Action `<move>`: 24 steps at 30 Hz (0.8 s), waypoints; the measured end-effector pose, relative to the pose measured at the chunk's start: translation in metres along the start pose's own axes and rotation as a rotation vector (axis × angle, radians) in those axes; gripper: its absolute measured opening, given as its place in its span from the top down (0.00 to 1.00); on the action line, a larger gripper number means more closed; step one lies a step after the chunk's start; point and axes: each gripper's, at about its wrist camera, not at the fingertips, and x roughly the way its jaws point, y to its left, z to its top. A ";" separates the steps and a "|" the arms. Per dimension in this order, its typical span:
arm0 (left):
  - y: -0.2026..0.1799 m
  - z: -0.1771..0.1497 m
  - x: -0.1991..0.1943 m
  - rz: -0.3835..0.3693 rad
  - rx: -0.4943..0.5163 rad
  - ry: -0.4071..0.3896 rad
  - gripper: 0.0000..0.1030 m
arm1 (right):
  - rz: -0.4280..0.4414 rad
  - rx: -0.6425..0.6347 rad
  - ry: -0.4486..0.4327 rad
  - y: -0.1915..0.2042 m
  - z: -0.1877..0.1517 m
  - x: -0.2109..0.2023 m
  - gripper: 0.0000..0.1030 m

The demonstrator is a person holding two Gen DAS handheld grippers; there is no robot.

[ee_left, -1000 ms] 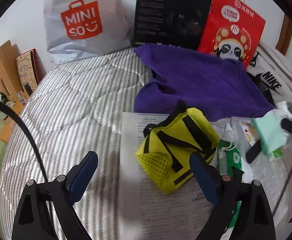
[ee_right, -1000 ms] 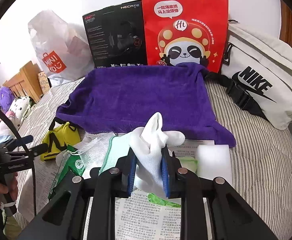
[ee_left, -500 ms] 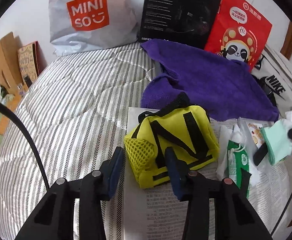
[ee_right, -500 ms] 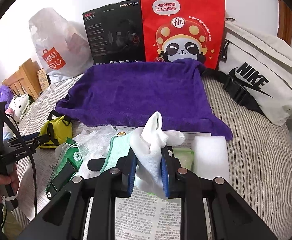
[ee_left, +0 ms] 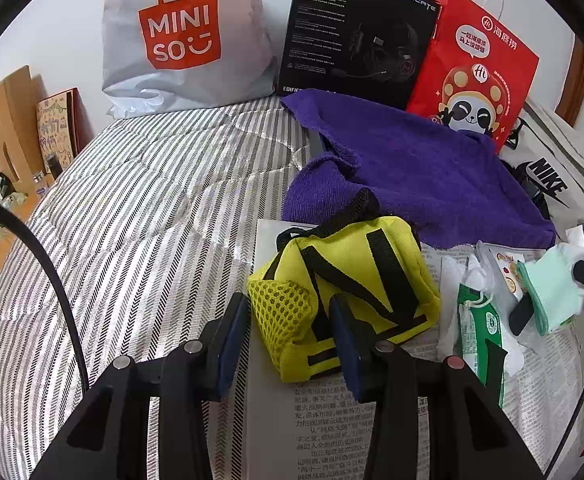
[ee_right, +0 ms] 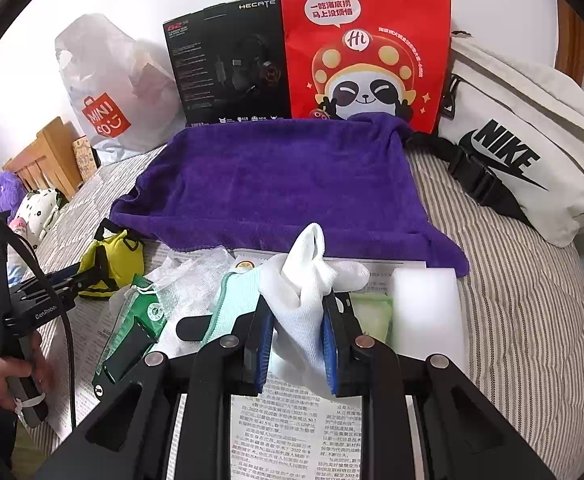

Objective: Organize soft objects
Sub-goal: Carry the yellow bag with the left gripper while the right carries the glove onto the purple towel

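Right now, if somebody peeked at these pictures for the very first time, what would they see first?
Probably the bright red panda bag leaning on the wall at the back, with the big purple towel spread on the striped bed in front of it. Next, the yellow pouch on the newspaper, its mesh corner between the left gripper fingers, and the white glove pinched in the right gripper.
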 end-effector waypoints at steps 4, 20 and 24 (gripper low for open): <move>0.009 0.002 -0.001 -0.029 -0.040 0.004 0.72 | 0.000 0.003 0.003 0.000 -0.001 0.000 0.79; 0.023 0.020 -0.030 -0.052 -0.028 0.011 0.78 | 0.025 0.009 -0.008 -0.004 0.004 -0.009 0.79; 0.029 0.030 -0.045 -0.036 -0.020 -0.010 0.78 | 0.038 0.006 -0.019 -0.003 0.011 -0.012 0.80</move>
